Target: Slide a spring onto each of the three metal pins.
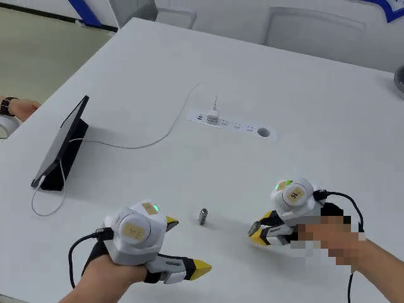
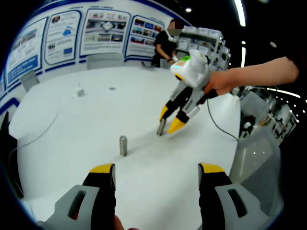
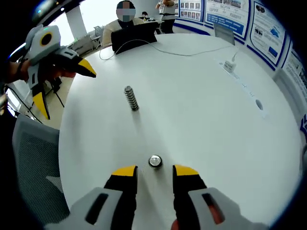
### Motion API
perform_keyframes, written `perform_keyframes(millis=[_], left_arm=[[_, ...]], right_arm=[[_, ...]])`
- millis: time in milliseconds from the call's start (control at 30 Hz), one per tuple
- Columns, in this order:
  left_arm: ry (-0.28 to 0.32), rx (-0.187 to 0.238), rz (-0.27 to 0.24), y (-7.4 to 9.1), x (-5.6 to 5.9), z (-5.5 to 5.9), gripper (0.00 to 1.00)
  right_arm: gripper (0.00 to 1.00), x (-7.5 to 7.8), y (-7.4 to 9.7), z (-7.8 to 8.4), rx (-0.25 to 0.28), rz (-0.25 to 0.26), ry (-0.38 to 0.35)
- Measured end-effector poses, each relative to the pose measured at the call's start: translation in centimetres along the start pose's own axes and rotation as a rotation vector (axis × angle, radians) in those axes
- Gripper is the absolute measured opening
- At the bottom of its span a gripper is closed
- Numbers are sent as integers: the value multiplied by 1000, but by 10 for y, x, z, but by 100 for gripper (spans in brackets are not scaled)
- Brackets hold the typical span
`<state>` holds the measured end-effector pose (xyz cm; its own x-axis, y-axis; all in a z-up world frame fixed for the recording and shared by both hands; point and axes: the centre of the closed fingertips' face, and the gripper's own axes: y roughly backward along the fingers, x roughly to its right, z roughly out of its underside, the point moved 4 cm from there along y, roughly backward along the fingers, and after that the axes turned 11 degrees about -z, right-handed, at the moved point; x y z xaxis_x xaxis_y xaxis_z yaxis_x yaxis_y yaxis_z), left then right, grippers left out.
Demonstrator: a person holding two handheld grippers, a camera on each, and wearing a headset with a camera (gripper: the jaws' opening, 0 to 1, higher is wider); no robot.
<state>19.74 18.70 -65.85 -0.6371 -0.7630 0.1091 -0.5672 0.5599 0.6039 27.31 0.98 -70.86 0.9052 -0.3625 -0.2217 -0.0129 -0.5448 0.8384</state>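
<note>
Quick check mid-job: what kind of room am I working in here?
Probably a meeting or showroom space rather than a workshop: a large white table with a power strip on it, a propped-up tablet, and display posters along the wall.

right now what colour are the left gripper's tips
Yellow tips on the left gripper, over black fingers; clearest in the left gripper view.

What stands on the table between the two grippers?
A small upright pin with a spring on it, alone on the bare table between the left gripper and right gripper, seen in the head view.
</note>
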Motion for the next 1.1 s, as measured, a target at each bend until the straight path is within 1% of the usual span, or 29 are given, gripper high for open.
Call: perform_keyframes(millis=[67, 167, 267, 533, 633, 800, 933, 1100], left_arm=[[-1, 0, 1, 0, 1, 0, 71], [1, -1, 3, 0, 2, 0, 72], [3, -3, 4, 1, 3, -1, 72], [0, -13, 8, 0, 8, 0, 72], [-6, -20, 8, 0, 8, 1, 72], [-5, -20, 11, -1, 10, -1, 72], [1, -20, 12, -2, 11, -2, 72], [5, -20, 17, -3, 13, -3, 72]], right_arm=[[34, 0, 3, 3, 16, 13, -14], [40, -3, 6, 6, 39, 18, -44], [43, -7, 8, 10, 57, 21, -53], [47, -19, 12, 21, 91, 21, -101], [49, -21, 12, 25, 99, 31, -116], [53, -25, 14, 31, 123, 38, -149], [54, -29, 14, 37, 126, 39, -162], [56, -38, 14, 47, 127, 40, -173]])
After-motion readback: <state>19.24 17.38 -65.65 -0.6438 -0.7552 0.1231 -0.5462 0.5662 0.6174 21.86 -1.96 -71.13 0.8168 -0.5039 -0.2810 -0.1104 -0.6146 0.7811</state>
